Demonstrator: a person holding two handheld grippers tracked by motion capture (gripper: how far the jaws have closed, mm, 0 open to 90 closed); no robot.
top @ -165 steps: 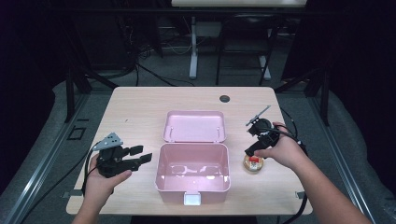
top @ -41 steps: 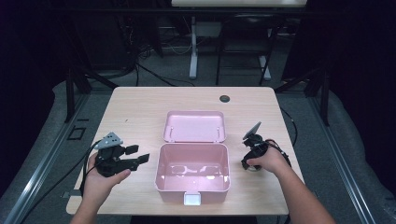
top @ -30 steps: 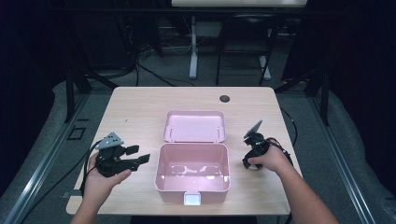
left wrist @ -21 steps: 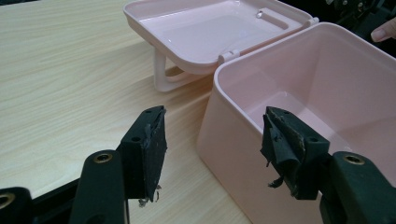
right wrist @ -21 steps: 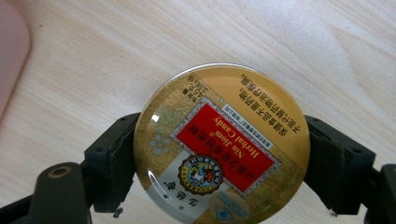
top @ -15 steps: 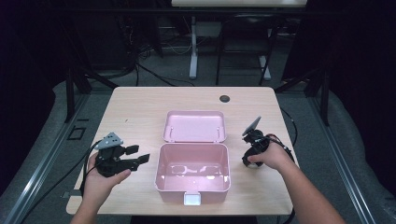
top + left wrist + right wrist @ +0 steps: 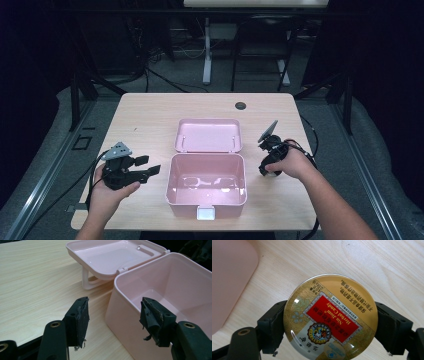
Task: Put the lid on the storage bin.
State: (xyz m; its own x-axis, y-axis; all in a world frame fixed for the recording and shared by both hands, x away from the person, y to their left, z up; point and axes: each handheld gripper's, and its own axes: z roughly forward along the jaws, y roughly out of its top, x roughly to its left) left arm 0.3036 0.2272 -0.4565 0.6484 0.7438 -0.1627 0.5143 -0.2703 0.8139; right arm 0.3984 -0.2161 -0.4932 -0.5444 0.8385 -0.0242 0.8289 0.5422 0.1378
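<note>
A pink plastic box stands open at the table's near middle, its lid laid back behind it. The inside looks empty. My left gripper is held just left of the box, jaws open with nothing between them; the left gripper view shows the box wall and the lid ahead of that gripper. Right of the box, my right gripper points down at the table. In the right gripper view it is shut on a round gold candy tin with a red label.
The wooden table has a small black round cap near its far edge. A corner of the pink box lies just left of the tin. Cables trail off both table sides; dark frames and stands surround it.
The right gripper came down from above the tin and closed on it, then shifted slightly away from the near edge. The left gripper and the box have stayed put.
</note>
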